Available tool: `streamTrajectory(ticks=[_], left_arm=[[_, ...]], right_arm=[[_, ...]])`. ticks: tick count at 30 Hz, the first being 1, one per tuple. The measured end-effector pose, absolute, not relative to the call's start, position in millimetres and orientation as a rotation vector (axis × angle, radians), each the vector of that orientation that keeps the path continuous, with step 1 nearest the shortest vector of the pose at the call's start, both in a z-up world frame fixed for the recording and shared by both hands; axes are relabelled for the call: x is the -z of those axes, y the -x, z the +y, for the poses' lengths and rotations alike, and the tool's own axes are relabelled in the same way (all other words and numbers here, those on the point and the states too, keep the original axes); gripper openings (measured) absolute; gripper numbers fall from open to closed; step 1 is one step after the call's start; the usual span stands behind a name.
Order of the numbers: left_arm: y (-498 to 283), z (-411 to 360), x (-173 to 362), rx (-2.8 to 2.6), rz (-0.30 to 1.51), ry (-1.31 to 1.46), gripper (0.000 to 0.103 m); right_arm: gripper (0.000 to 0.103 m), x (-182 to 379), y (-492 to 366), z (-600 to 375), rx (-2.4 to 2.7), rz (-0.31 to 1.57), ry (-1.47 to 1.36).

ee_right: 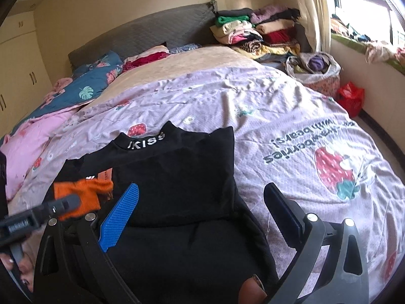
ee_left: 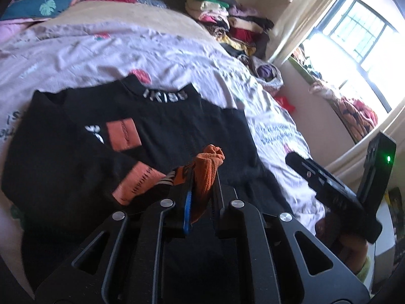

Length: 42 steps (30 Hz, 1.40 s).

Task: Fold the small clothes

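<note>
A black top (ee_right: 177, 177) with white lettering on its collar was laid flat on the bed (ee_right: 278, 116), directly ahead of and partly beneath both pairs of jaws. The left gripper (ee_left: 202, 174) was seen with its jaws together, clamped on an orange ribbed cuff (ee_left: 207, 162) at the end of a sleeve; the bunched knit was pinched between the blue pad and the opposite black finger. The right gripper (ee_right: 202, 202) was held with its jaws wide apart and nothing between them, the dark body of the garment lying below the gap.

The top was judged to be light, soft and limp, with no stiffness of its own; it would be expected to sag and crease wherever it was not supported, and to drag across the wrinkled sheet rather than slide cleanly. The ribbed cuffs and hem were judged the best places for a hold, being thicker and less slippery than the plain fabric; a pinch taken at an edge or corner would be preferred over one in the middle of the panel.

The garment's long axis was seen to run away from the jaws, collar at the far end and hem nearest them. One side appeared to be folded inward already, orange patches (ee_left: 124, 136) showing left of the left jaws
</note>
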<state>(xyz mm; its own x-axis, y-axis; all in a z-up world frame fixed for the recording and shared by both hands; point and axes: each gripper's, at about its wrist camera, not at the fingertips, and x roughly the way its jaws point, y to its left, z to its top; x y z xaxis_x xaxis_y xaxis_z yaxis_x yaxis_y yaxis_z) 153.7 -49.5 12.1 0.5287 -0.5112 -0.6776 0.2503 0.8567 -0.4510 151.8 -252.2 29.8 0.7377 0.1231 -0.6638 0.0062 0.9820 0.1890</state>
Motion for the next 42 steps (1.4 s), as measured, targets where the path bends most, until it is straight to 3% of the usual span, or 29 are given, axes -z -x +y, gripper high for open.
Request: streamTrajectory(ticks=[1,3,5,11,13,14,18,20,21,23,25,37,42], left_arm=[[-152,-51,-11,0.476,0.915,0.32,0.009],[-150,-50,-11,0.501,0.924,0.337,0.028],[-147,-44,-13,0.499,0.913,0.345,0.037],[-144,-16,-23,0.381,0.868,0.314,0.049],[-145,2,-23,0.315,0.864,0.311,0.052],[-145,11,-23,0.284,0.86,0.312,0.058],[-141,49,-28,0.155,0.811,0.289,0.063],[-140,65,-27,0.12,0.803,0.304,0.066],[-138,74,-26,0.104,0.799,0.318,0.067],[-137,86,-25,0.08,0.794,0.339,0.069],[-134,99,-23,0.058,0.789,0.36,0.071],[-138,126,-16,-0.001,0.794,0.4,0.071],[-154,114,-6,0.019,0.824,0.378,0.071]], right_arm=[[0.098,-28,-152,-252,-0.069,0.745,-0.188],[0.098,-26,-154,-251,-0.082,0.756,-0.194],[0.098,-23,-155,-248,-0.109,0.772,-0.203],[0.095,-9,-155,-223,-0.253,0.847,-0.245],[0.081,0,-153,-206,-0.333,0.903,-0.261],[0.076,4,-153,-198,-0.356,0.928,-0.259],[0.067,22,-148,-168,-0.366,0.997,-0.214],[0.05,31,-147,-158,-0.377,1.025,-0.219],[0.046,35,-146,-154,-0.383,1.036,-0.222],[0.024,40,-145,-147,-0.391,1.024,-0.223],[0.014,36,-143,-143,-0.419,0.986,-0.226],[0.013,-104,-155,-135,-0.515,0.568,0.086],[0.013,-113,-173,-155,-0.456,0.528,0.163]])
